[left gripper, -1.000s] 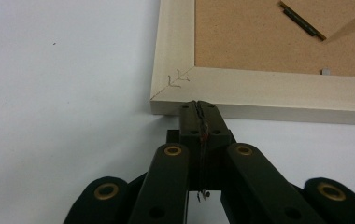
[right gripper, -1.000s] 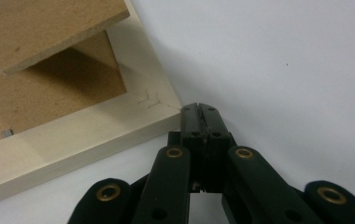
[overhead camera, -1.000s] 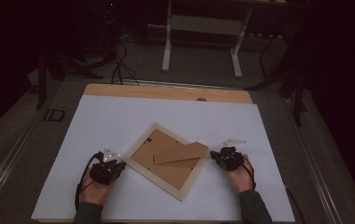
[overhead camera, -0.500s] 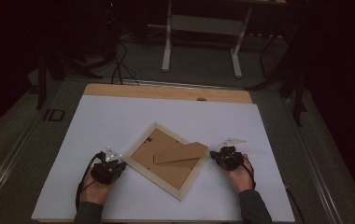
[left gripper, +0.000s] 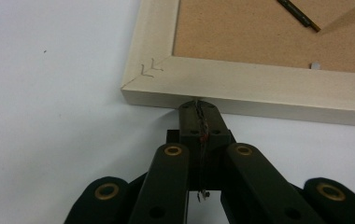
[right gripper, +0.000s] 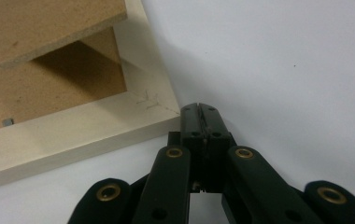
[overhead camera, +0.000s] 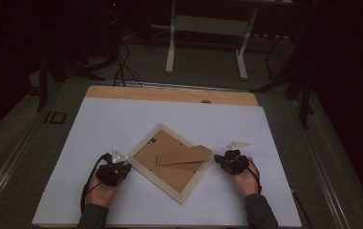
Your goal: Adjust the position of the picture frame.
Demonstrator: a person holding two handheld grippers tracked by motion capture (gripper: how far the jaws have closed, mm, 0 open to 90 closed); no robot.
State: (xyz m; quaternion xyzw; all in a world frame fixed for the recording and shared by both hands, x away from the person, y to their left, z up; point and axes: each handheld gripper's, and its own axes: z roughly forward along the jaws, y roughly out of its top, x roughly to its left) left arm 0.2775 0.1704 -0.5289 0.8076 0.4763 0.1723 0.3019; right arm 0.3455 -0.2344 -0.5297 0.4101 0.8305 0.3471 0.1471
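A pale wooden picture frame (overhead camera: 169,162) lies face down and turned like a diamond on the white table sheet (overhead camera: 122,119). Its brown backing board carries a folding stand flap (overhead camera: 184,155), which is raised in the right gripper view (right gripper: 49,23). My left gripper (overhead camera: 122,165) is shut, and its tips (left gripper: 198,106) rest against the frame's outer edge (left gripper: 259,98) near its left corner. My right gripper (overhead camera: 219,160) is shut too, tips (right gripper: 200,112) right at the frame's right corner (right gripper: 159,105). Neither holds anything.
The wooden table edge (overhead camera: 170,93) shows beyond the sheet at the back. A white desk base (overhead camera: 206,28) and cables (overhead camera: 120,62) stand on the dark floor behind. A small metal tab (left gripper: 314,66) sits on the backing board.
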